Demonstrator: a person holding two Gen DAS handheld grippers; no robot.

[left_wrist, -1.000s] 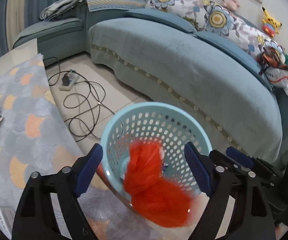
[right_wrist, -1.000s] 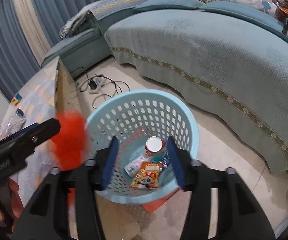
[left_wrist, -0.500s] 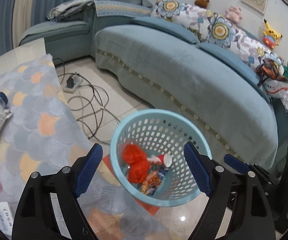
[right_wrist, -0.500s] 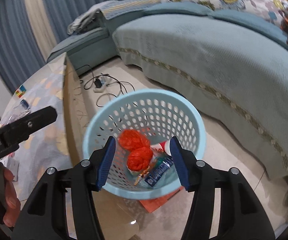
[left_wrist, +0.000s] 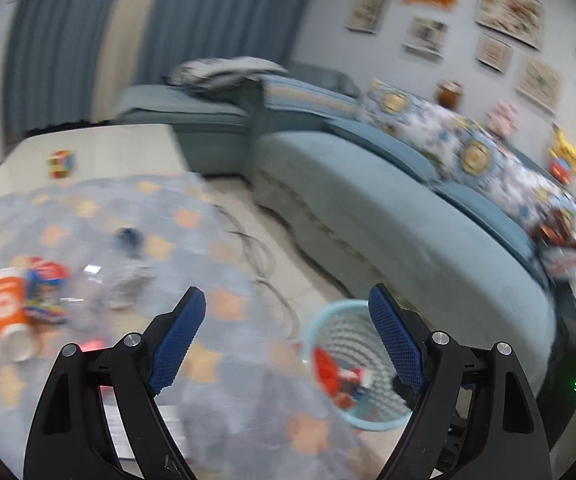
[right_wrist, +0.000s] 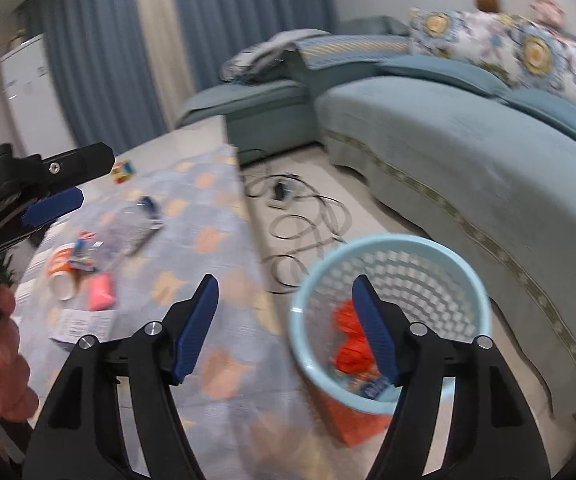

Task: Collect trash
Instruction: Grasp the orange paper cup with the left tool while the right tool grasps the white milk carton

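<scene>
Trash: orange cup (left_wrist: 5, 312) next on surface (left_wrist: 215, 304); both tongs (left_wrist: 288, 340) (right_wrist: 288, 320) open, empty; reach left.

- A long teal sofa (right_wrist: 468, 152) curves along the far side of the room, with a chaise section (left_wrist: 183, 114) at its end — floral cushions (right_wrist: 500, 46) and soft toys (left_wrist: 564, 152) line its back.
- Blue curtains (right_wrist: 99, 64) with a pale strip between them hang behind the chaise.
- Framed pictures (left_wrist: 508, 4) cover the pale wall above the sofa.
- The floor (right_wrist: 352, 196) is light tile; black cables (right_wrist: 308, 228) loop across it.
- A white cabinet (right_wrist: 31, 92) stands by the curtains — both views are blurred.
</scene>
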